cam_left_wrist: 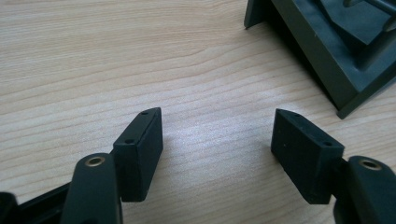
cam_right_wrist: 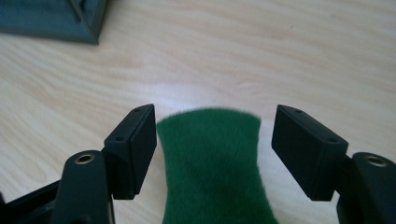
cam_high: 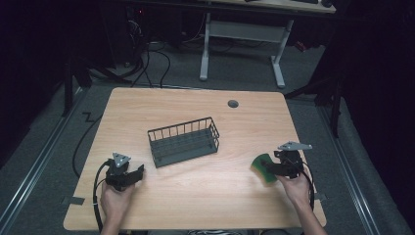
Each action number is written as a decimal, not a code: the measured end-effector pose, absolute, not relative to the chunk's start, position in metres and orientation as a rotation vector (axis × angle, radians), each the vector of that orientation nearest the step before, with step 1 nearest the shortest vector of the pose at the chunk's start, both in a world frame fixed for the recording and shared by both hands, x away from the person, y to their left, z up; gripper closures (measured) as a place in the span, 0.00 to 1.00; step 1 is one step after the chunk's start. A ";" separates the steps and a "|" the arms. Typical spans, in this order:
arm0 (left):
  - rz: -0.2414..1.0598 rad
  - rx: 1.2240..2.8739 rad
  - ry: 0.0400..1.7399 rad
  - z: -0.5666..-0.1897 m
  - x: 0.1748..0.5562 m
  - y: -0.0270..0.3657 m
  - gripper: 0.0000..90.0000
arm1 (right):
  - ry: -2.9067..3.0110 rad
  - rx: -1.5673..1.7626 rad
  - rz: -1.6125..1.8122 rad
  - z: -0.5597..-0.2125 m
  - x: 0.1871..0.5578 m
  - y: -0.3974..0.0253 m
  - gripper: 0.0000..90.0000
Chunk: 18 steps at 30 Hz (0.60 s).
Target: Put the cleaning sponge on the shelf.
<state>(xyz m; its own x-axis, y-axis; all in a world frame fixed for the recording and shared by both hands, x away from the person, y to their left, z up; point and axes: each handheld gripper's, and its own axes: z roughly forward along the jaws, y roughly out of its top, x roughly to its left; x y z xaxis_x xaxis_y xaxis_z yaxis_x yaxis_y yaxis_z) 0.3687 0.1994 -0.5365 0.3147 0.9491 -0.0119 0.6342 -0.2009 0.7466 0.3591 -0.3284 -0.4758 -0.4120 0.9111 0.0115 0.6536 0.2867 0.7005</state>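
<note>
We see a wooden table (cam_high: pixel 195 196), light in colour, with a small grey round cap (cam_high: pixel 233 104) near its far edge. Around the table there is a grey floor (cam_high: pixel 49 161), and behind it a white desk frame (cam_high: pixel 242 34) stands.

In the middle of the table there is a dark wire basket (cam_high: pixel 183 141), long and low, turned a little at an angle. In the left gripper view one corner of it (cam_left_wrist: pixel 327 51) appears at the upper right, and in the right gripper view one corner (cam_right_wrist: pixel 60 18) appears at the upper left.

The left gripper (cam_high: pixel 139 172) is held low at the near left part of the table, well apart from the basket. Its jaws stand wide apart, and between them (cam_left_wrist: pixel 217 140) we see bare wood.

The right gripper (cam_high: pixel 264 168) is at the near right part of the table. Its jaws are also spread (cam_right_wrist: pixel 214 140), and a green sponge (cam_right_wrist: pixel 212 172) lies on the table between them. The sponge seems just beside the left jaw, and a gap stays at the other jaw, so nothing is clamped. From above, the sponge (cam_high: pixel 259 165) lies to the right of the basket, apart from it.
</note>
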 end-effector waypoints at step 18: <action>0.614 1.923 1.404 -0.537 0.368 0.199 0.37 | 2.227 1.422 0.845 -0.506 0.357 -0.332 0.26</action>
<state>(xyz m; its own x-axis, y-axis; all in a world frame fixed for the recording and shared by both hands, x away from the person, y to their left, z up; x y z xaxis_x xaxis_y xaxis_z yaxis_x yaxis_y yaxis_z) 0.3684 0.1992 -0.5366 0.3107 0.9504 -0.0132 0.6354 -0.1973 0.7466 0.3571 -0.3316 -0.5055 -0.4255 0.9048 0.0139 0.6862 0.3126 0.6568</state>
